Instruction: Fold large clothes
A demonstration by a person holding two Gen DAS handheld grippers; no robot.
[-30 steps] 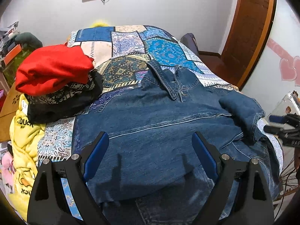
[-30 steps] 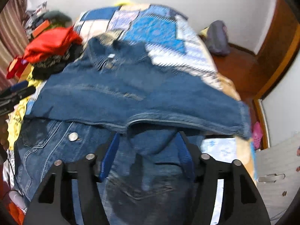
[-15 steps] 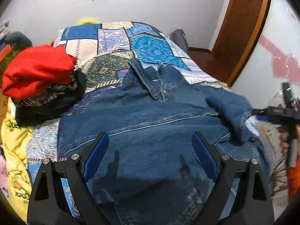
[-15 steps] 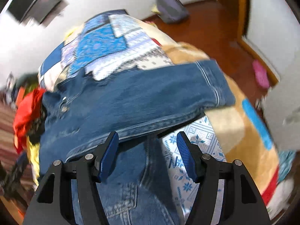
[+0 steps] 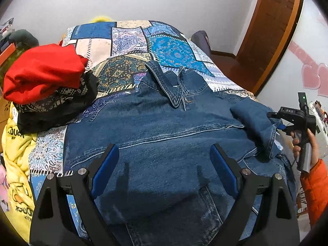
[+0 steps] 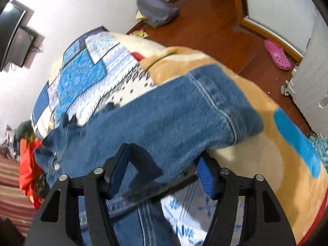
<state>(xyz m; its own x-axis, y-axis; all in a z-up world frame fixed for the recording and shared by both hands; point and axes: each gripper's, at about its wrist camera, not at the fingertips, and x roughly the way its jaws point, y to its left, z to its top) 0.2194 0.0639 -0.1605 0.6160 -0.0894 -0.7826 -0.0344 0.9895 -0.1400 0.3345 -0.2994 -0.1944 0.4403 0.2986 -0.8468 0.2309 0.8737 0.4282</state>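
Denim jacket (image 5: 164, 135) atop patchwork bedspread (image 5: 127, 41)

My left view is sharp and evenly lit, with soft light from above. My left gripper (image 5: 164, 168) throws two thin finger shadows and a broad dark patch onto the denim jacket (image 5: 164, 127). The right view is smeared by motion, the jacket sleeve (image 6: 184, 110) blurred. Both bend strongly at the edges, with black corners.

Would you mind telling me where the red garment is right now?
In the left wrist view, the red garment sits at the bed's left edge atop a black patterned garment, left of the denim jacket.
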